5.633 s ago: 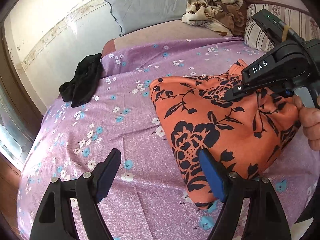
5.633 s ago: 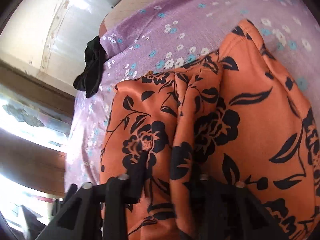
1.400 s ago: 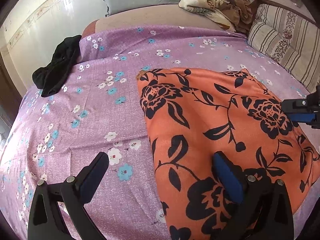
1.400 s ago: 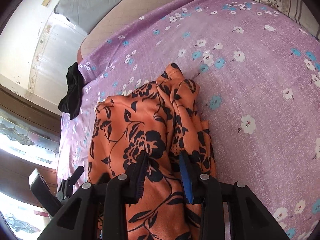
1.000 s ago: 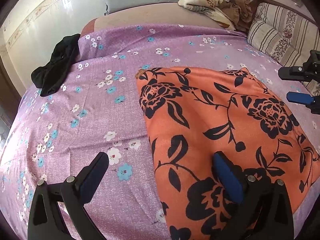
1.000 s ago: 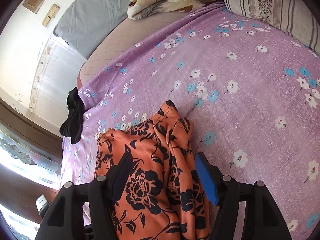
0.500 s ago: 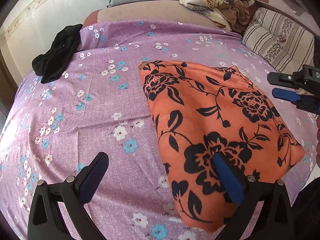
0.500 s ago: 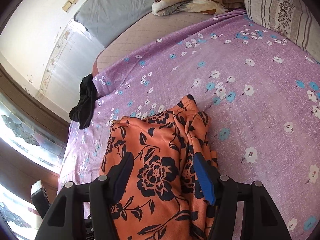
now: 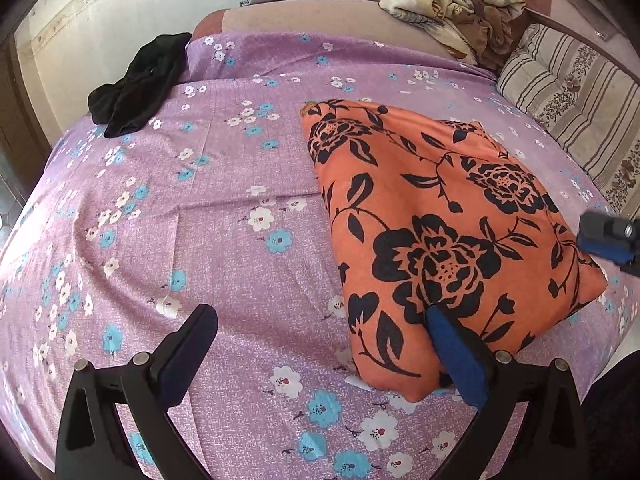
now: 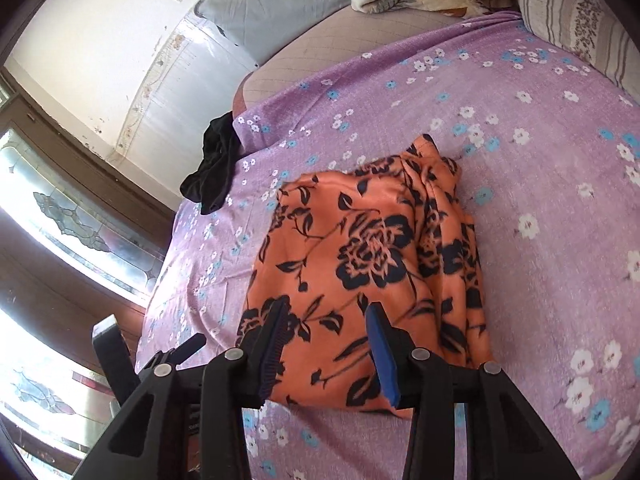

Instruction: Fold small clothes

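Presently, two tongs are recorded over one bed.

Left tongs [image 9: 320,344]: jaws spread wide apart, nothing gripped. The blue right pad [image 9: 456,352] is seen touching or just over the near edge of the garment; the dark left pad [image 9: 188,352] is held over bare sheet.

Right tongs [image 10: 328,344]: jaws apart, nothing gripped, held low over the near end of the garment, with cloth showing in the gap between the pads. In the left view only the tip of these tongs [image 9: 608,240] is caught, at the garment's right edge.

Garment [image 9: 436,220]: orange cloth printed with black flowers, folded into a rough rectangle and laid flat on the sheet, right of centre in the left view. In the right view [image 10: 368,260] bunched folds are seen along its right side.

Sheet [image 9: 200,220]: purple, with small white and blue flowers, spread over the bed; a bare tan strip of mattress [image 9: 320,16] is left uncovered beyond it.

Black cloth [image 9: 140,84]: crumpled, at the sheet's far left corner, well apart from the garment.

Blanket [image 9: 456,0]: beige, patterned, heaped at the far end of the bed.

Striped pillow [image 9: 576,96]: at the far right, beside the sheet.

Grey pillow [image 10: 280,4]: against the wall.
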Tool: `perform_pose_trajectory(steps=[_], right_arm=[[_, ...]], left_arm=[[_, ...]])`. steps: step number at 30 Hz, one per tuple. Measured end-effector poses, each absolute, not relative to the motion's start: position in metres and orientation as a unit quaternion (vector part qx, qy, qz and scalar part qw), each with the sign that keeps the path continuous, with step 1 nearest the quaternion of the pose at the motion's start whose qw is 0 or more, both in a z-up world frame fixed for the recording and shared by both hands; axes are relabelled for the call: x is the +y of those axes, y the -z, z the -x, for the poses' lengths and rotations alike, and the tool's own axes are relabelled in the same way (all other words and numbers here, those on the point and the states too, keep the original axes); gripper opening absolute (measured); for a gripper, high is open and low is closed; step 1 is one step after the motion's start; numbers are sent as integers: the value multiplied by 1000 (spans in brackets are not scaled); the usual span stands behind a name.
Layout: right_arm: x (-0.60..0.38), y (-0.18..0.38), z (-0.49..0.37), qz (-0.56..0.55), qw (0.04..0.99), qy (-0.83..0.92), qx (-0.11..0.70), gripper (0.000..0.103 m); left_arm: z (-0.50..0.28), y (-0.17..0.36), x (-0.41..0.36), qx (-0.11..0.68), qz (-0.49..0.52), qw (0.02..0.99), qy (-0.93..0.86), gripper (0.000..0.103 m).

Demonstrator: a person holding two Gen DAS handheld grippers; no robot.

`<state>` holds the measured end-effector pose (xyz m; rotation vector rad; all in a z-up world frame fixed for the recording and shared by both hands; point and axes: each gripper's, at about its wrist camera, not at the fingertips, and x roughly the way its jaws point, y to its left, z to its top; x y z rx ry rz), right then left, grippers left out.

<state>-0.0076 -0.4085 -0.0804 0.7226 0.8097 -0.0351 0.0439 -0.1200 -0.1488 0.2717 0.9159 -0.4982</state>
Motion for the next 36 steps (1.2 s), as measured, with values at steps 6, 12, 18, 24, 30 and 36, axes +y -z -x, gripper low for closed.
perform_pose_trajectory(steps=[6, 12, 18, 24, 30, 36], right_arm=[[-425, 128, 10, -378, 802, 83, 456, 41], [-439, 118, 22, -421, 810, 70, 403, 42], [-445, 91, 35, -410, 843, 100, 334, 53], [-448, 96, 28, -423, 833, 109, 339, 53], [-441, 96, 18, -410, 840, 106, 340, 59], [-441, 101, 11, -416, 835, 104, 345, 60]], left_arm=[[-59, 160, -105, 483, -56, 835, 258, 103], [-30, 136, -101, 405, -88, 878, 238, 103], [-22, 117, -99, 350, -123, 902, 221, 103], [-32, 117, -98, 370, -108, 898, 213, 103], [-37, 117, -100, 371, -108, 900, 203, 103], [-42, 121, -102, 379, -111, 896, 202, 103]])
